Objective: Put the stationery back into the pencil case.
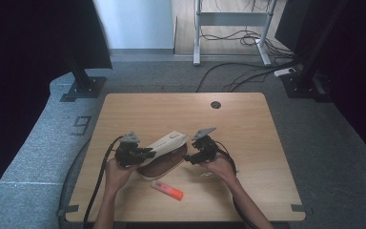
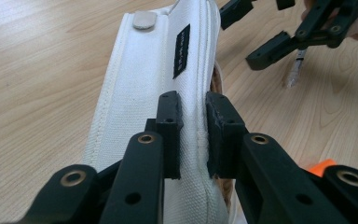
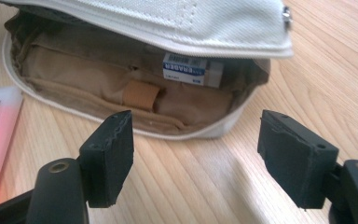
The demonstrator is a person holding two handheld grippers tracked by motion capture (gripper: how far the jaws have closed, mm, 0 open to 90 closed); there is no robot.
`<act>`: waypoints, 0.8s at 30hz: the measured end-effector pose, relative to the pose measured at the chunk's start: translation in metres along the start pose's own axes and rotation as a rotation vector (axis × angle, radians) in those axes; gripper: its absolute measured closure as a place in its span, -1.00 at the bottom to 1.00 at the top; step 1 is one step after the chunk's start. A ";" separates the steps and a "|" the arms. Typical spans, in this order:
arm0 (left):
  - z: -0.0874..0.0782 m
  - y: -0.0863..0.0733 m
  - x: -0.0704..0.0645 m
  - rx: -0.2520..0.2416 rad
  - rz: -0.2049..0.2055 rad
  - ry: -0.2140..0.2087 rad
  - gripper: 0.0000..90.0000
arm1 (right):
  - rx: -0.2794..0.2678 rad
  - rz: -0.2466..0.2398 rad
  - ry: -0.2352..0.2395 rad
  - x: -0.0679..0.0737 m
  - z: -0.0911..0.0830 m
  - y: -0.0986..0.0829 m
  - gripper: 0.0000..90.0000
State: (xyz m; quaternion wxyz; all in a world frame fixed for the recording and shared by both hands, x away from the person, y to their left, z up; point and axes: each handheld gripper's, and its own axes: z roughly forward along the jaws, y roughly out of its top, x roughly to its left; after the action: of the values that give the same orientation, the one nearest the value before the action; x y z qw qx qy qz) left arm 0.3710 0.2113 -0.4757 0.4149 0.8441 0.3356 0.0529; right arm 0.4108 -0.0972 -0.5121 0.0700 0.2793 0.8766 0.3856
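Pouch (image 1: 164,153): near the table's front edge, mouth facing the right gripper (image 1: 194,157).
Left gripper (image 2: 193,135): pinches its lid seam.
Right gripper: jaws wide, empty, nearer the opening.

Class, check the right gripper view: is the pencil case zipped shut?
No: the pencil case gapes open, its white lid lifted, with an eraser visible inside.

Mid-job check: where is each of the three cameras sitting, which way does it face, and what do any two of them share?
High view: above the person's side, looking forward and down on the table; forearms, both hands, left gripper and right gripper show.
Left gripper view: along its jaws, clamped on the white pouch lid's edge.
Right gripper view: past open jaws into the pouch, eraser inside.
Shared: pouch, orange highlighter.
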 end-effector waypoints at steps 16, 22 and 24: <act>0.000 0.000 0.000 0.006 0.000 -0.003 0.69 | -0.019 0.036 -0.015 -0.009 -0.037 -0.022 -0.42; 0.000 -0.001 0.000 0.008 0.000 -0.003 0.69 | -0.012 0.027 -0.030 -0.011 -0.049 -0.032 -0.40; 0.000 -0.001 0.000 0.008 0.000 -0.003 0.69 | -0.010 0.025 -0.031 -0.011 -0.050 -0.033 -0.40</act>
State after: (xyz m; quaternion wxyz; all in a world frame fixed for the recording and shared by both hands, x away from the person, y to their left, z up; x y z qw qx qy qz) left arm 0.3707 0.2117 -0.4759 0.4120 0.8457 0.3354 0.0503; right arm 0.3886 -0.1535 -0.5020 0.0801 0.2958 0.8699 0.3865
